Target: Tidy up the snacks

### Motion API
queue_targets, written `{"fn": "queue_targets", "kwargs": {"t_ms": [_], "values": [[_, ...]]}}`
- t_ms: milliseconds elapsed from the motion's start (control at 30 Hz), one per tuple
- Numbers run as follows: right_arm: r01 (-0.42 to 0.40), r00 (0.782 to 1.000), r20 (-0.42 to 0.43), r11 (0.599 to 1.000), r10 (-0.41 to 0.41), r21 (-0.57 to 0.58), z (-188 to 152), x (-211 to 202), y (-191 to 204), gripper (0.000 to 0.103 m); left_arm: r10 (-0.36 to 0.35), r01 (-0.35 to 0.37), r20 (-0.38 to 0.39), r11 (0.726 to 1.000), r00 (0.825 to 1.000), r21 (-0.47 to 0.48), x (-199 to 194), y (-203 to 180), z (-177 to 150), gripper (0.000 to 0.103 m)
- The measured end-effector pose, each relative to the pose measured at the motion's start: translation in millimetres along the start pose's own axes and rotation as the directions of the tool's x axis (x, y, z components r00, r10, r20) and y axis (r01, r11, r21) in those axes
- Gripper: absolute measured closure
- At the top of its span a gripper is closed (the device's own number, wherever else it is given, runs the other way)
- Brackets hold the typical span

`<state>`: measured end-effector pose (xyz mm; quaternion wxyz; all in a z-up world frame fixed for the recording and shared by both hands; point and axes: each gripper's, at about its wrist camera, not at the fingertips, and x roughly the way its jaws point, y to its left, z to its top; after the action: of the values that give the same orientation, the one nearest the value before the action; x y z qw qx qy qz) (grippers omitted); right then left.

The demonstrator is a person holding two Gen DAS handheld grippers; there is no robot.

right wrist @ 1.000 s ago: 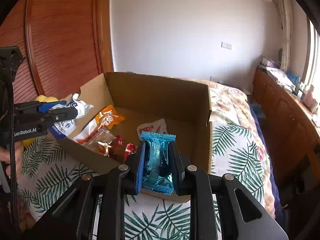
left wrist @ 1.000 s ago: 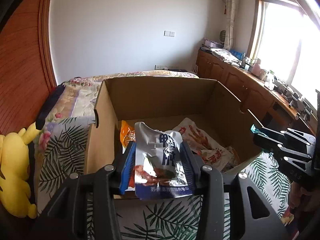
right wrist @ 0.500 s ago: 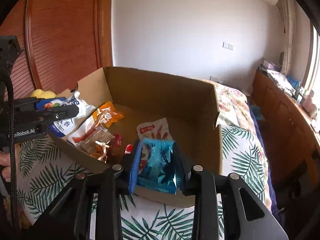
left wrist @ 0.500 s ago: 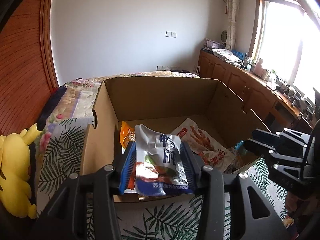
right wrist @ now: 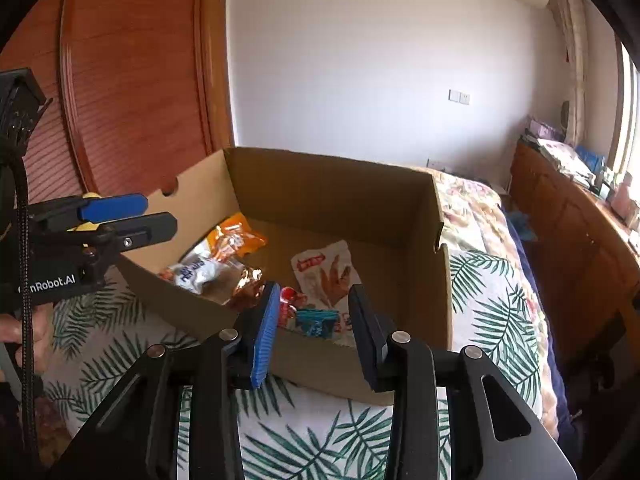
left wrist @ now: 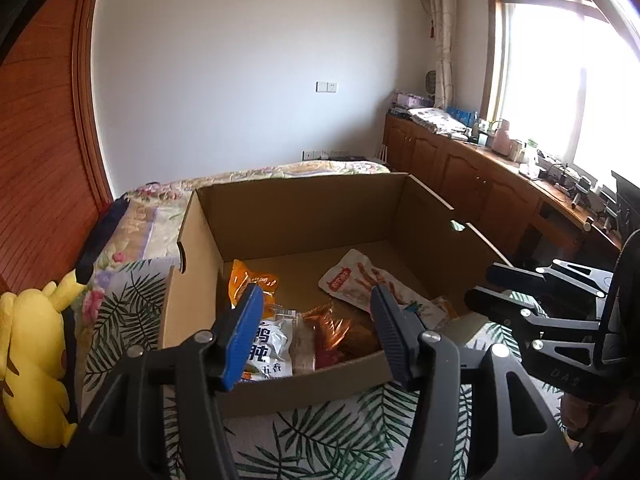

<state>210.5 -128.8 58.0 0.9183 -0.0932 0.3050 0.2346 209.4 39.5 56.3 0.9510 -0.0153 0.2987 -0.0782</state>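
Note:
An open cardboard box (left wrist: 304, 216) stands on the bed. My left gripper (left wrist: 316, 332) hovers over its near wall with the jaws opening and nothing between the pads. The white-and-blue packet (left wrist: 272, 346) lies in the near left corner below it. An orange packet (left wrist: 250, 282) and a white packet with red print (left wrist: 360, 284) lie further in. My right gripper (right wrist: 314, 332) is over the near right wall (right wrist: 320, 364), jaws opening and empty. The teal packet (right wrist: 316, 322) lies just inside that wall. Each gripper also appears in the other's view: the left gripper (right wrist: 132, 216) and the right gripper (left wrist: 496, 288).
A yellow plush toy (left wrist: 32, 360) lies on the bed left of the box. The palm-leaf bedspread (right wrist: 320, 440) runs under and in front of the box. Wooden cabinets (left wrist: 480, 188) with clutter line the window wall. A red wrapped snack (right wrist: 290, 300) and a copper packet (right wrist: 248, 284) lie in the box.
Both grippers opened and let go. The white-and-blue packet dropped into the box's near left corner, the teal packet just inside the front wall. The left gripper rose slightly.

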Motion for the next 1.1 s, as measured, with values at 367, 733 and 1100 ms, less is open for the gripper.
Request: {"fn": "queue_targets", "kwargs": {"t_ms": [367,733,1100], "values": [[0.023,0.999,0.047,0.999,-0.025,0.044,-34,-37,5,0.064,0.014,-0.015,0.034,1.000,0.999,0.026,-33,-3,-20,0.046],[0.033,0.999,0.039,0.995,-0.036,0.092,-76,-48,3,0.063,0.023,-0.023,0.009,0.997,1.000,0.073,-40,-10,-67,0.046],[0.070,0.994,0.074,0.994,-0.076,0.083,-97,-78,16,0.054,0.024,-0.025,0.023,0.997,0.999,0.068,-66,-27,-106,0.042]]}}
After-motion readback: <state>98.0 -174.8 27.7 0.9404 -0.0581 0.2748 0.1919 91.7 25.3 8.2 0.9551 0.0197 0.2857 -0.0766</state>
